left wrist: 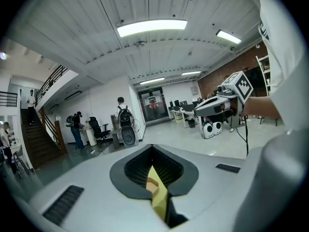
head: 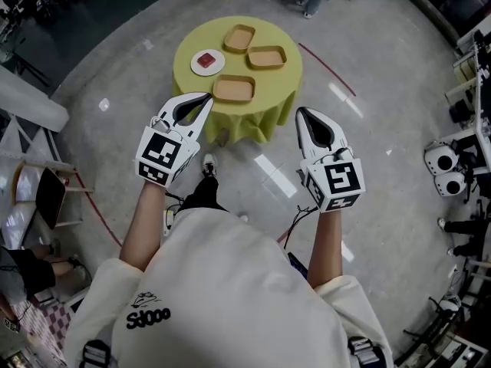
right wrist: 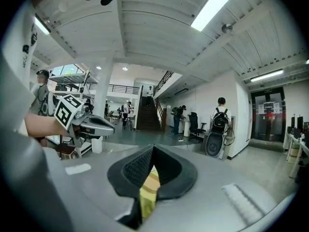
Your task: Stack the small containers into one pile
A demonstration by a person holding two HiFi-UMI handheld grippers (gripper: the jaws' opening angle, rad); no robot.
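- Grippers are both up in the air on the near side of the table, pointing roughly level toward it and well apart from each other.
- The left gripper has its jaws pressed together with nothing gripped. From the head view its tip sits over the table's near-left edge.
- The right gripper also has its jaws closed tip to tip and is empty. It is just off the table's near-right edge, above the grey floor.
- Round table with yellow-green cloth holds three tan containers, unstacked and all apart.
- The near container is by the front edge, closest to the left gripper's tip.
- The right-hand container is further back, and the far container is at the back edge.
- A white plate with a red square piece sits left of the containers.
- Both grippers are clear of every container.
- A person with a backpack stands in the background.
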